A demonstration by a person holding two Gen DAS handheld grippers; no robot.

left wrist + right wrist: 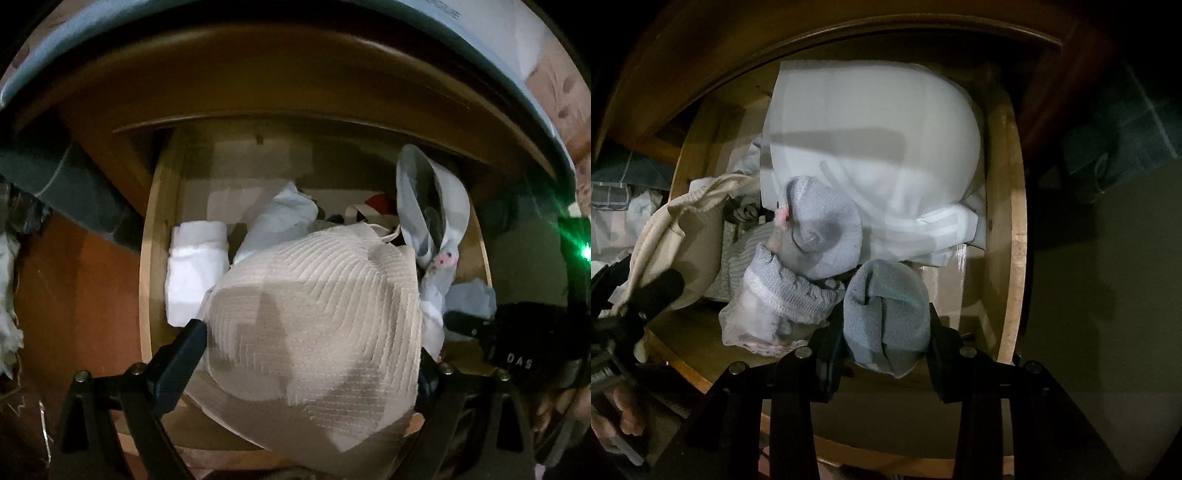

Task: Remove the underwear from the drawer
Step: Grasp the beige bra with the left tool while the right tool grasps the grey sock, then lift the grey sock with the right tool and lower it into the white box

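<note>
Your left tongs (310, 354) clamp the beige ribbed underwear (314, 314), right tongs (886, 332) pinch a grey bundle (886, 314); lift both straight up, clear of the drawer (147, 266).

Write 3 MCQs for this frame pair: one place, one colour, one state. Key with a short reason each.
1. Where does the white folded cloth lie in the drawer, seen from the left wrist?
A. by its left wall
B. by its right wall
C. outside, on the floor

2. What colour is the bundle between the right tool fingers?
A. red
B. grey
C. black

3. What is the left tool doing?
A. hanging open, apart from any cloth
B. closed on the beige ribbed garment
C. gripping the drawer front

Key: 1 A, the cloth sits against the left wooden wall. 2 B, the knit bundle reads grey. 3 B, the garment fills the span between its fingers.
</note>
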